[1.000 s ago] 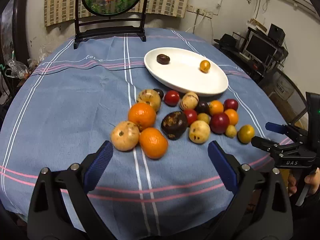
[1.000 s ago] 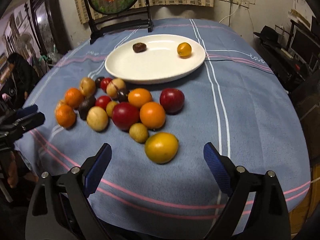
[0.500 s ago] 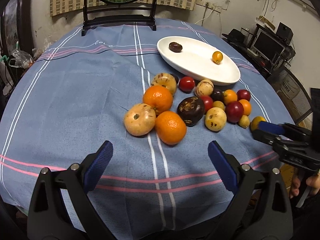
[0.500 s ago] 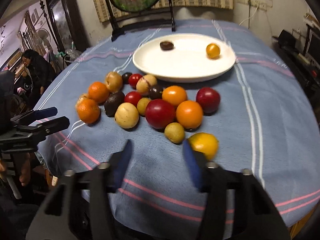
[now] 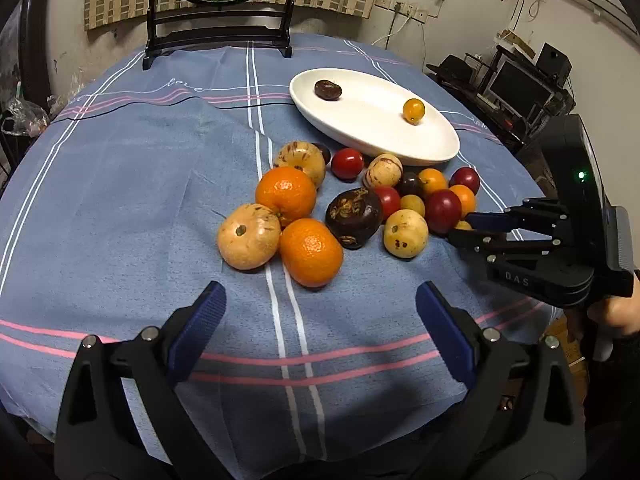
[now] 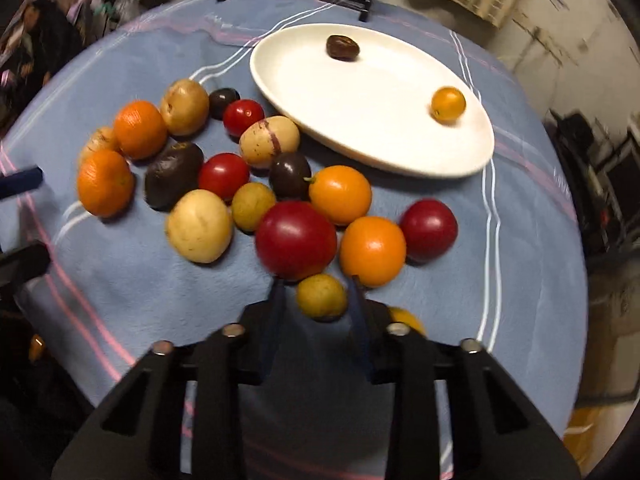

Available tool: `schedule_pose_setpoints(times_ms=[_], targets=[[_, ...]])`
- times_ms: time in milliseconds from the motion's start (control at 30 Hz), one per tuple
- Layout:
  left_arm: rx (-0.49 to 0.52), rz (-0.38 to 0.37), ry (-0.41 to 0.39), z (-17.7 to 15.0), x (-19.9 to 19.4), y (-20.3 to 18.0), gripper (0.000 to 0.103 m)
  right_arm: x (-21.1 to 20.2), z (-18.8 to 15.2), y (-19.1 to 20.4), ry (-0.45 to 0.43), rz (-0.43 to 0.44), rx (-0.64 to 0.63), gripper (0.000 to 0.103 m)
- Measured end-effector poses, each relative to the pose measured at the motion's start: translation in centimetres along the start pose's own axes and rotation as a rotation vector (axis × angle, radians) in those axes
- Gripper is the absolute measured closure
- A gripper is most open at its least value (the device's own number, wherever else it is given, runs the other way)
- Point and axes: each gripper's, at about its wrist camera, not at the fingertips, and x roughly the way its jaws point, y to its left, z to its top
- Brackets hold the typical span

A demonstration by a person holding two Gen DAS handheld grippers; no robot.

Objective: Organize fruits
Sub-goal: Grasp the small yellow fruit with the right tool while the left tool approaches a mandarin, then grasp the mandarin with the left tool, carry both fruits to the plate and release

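**A lived-in room at home**

A round table point(image 5: 120, 200) under a blue striped cloth carries a white plate point(image 5: 376, 120) and loose fruit. At its far edge stands a dark wooden stand point(image 5: 218, 36) holding a round goldfish panel. Behind, a scuffed wall point(image 5: 440, 20) bears sockets and trailing cables. To the right, a monitor point(image 5: 520, 88) and speaker point(image 5: 554, 64) crowd a cluttered desk.

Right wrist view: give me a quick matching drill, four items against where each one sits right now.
Items:
1. dark brown fruit
2. small olive-yellow fruit
3. big red fruit
4. left gripper

Places:
A. between the right gripper fingers
B. on the white plate
C. open, short of the pile
D. on the cloth just beyond those fingers

Pairs: 1-B, 2-A, 3-D, 4-C
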Motion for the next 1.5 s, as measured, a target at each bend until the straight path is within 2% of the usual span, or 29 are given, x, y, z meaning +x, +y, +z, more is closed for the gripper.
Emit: schedule_pose_setpoints(times_ms=[67,200,300,367,433,500,633,733,767,800,1100,1500], targets=[[0.003,-0.003,-0.001,0.0,0.1,0.0,0.006,-1.1,-0.7,-0.7,-0.033,0.086,0.068,0.076],[-0.007,-0.011,-0.001,0.2,0.6,-0.1,0.007,-4.1,-3.0,-0.6,-0.143,0.164,0.160,0.076],[-0.014,-0.009,0.006,0.5,1.2,-0.3,0.009,-4.6,-4.3,-0.9,-0.182,0.256,0.244,0.076],[-0.023,-0.014,0.015,0.7,1.9,-0.6,0.014,-4.3,-4.6,-1.0,-0.181,0.282,0.273,0.076],[-0.033,-0.026,0.021,0.8,2.4,-0.8,0.034,-3.9,-4.8,-0.8,-0.166,0.298,0.279,0.076],[-0.035,-0.017,0.035,0.8,3.2,-1.0,0.046,-3.9,-5.0,-0.7,-0.166,0.310,0.280,0.076],[-0.068,0.025,0.076,1.0,5.4,-0.6,0.047,-4.2,-5.5,-0.9,-0.181,0.340,0.292,0.076],[-0.096,0.032,0.062,1.5,5.9,-0.1,0.049,-4.0,-5.8,-1.5,-0.174,0.344,0.306,0.076],[-0.109,0.041,0.053,1.7,6.0,0.1,0.054,-3.8,-5.8,-1.6,-0.171,0.346,0.311,0.076],[-0.116,0.056,0.046,1.7,6.0,0.2,0.064,-3.6,-5.9,-1.7,-0.167,0.349,0.318,0.076],[-0.096,0.018,0.058,1.0,4.5,0.0,0.065,-3.7,-5.5,-1.6,-0.178,0.359,0.316,0.076],[-0.024,-0.020,-0.024,2.3,0.6,-1.4,0.065,-4.5,-4.7,-1.0,-0.203,0.353,0.290,0.076]])
